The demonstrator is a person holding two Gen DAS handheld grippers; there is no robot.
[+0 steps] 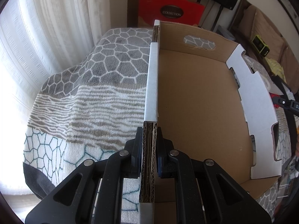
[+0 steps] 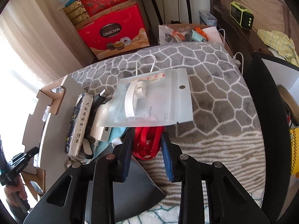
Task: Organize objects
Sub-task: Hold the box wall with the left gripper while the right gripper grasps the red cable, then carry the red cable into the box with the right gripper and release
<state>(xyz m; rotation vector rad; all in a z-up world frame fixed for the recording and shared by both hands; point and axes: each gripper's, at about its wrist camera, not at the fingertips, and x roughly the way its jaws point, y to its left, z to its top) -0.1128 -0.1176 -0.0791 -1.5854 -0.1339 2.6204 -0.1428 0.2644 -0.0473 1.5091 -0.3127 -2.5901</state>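
Red ribbon (image 2: 147,143) lies bunched on the blanket (image 2: 214,93) just ahead of the right gripper (image 2: 147,145), between part-open, empty jaws, while the left gripper (image 1: 149,149) clamps the cardboard box (image 1: 196,102) wall.

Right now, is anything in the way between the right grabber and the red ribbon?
Nothing visible. The red ribbon lies on the blanket straight ahead of the open right gripper. The frosted bag covers only its far end.
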